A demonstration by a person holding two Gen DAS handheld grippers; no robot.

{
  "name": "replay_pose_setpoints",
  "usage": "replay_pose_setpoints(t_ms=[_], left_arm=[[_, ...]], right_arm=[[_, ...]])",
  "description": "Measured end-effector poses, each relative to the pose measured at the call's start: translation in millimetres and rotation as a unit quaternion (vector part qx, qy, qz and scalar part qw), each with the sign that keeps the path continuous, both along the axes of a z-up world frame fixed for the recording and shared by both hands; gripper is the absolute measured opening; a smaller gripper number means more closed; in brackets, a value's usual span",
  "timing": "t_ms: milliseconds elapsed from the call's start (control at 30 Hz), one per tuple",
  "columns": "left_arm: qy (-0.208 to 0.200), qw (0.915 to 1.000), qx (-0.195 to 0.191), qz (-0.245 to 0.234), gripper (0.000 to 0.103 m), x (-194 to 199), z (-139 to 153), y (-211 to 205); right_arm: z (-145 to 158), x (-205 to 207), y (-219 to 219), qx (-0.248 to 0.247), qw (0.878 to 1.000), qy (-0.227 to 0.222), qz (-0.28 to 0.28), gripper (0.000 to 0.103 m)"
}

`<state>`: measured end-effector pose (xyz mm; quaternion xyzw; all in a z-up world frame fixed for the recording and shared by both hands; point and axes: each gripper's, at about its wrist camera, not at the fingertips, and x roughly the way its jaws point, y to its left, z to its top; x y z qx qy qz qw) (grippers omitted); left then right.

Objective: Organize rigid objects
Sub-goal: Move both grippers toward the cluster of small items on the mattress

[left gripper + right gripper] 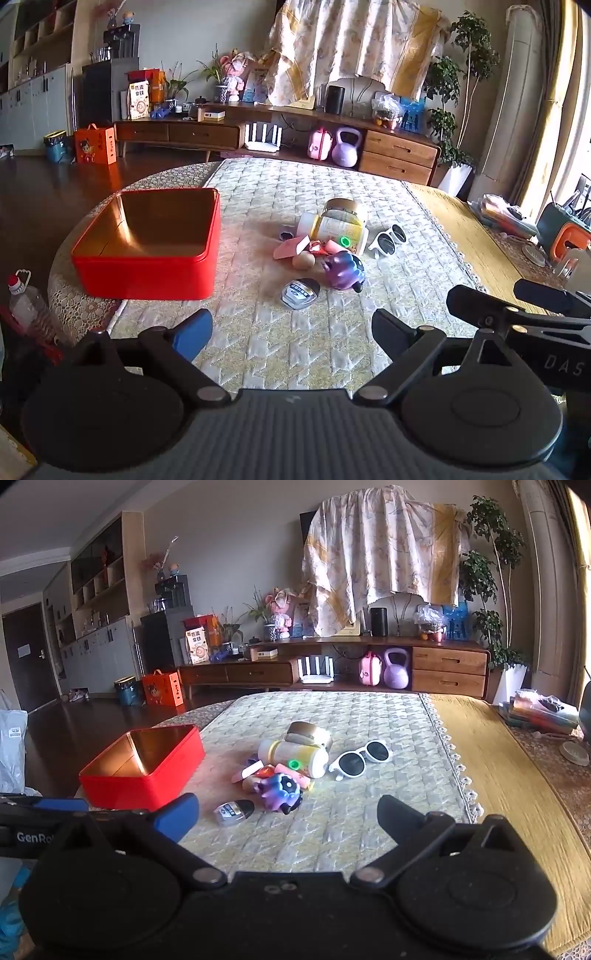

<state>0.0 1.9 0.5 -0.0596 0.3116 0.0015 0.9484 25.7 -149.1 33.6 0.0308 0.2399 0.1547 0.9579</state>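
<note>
An empty red tin box (147,273) (122,784) sits on the left of the quilted table cover. To its right lies a heap: a yellow-white bottle (338,230) (295,753) on its side, white sunglasses (388,240) (360,758), a purple toy figure (341,271) (280,792), a pink block (290,249), a wooden egg (303,261) and a small silver-black device (299,293) (233,812). My left gripper (291,332) is open, short of the heap. My right gripper (288,814) is open too, with nothing between its fingers.
The quilted cover (295,350) lies over a lace cloth on a low table; a yellow mat (498,775) borders it on the right. A plastic bottle (27,306) stands off the left edge. A wooden TV cabinet (332,668) and plants line the far wall.
</note>
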Motion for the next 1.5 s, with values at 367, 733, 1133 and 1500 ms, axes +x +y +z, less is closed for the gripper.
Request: replay_pose_setpoints(t_ms=[367,733,1133,1500], left_arm=[[-0.004,1.0,0.008,0.0,0.094,-1.0,2.4,-1.4],[0.0,1.0,-0.005,0.0,0.093,-0.8,2.0,1.1],[0.023,0.9991,-0.037,0.0,0.093,3.6,0.1,6.2],[0.025,0.9994,-0.023,0.005,0.094,5.6,-1.6,3.4]], right_arm=[[1.5,-1.0,1.3,-0.001,1.0,-0.005,-0.001,0.103],[2.5,-2.9,1.3,0.001,1.0,-0.012,-0.002,0.103],[6.0,-3.8,2.4,-0.002,1.0,-0.024,-0.006,0.103],[2.9,-2.5,3.2,-0.007,1.0,-0.021,-0.005,0.102]])
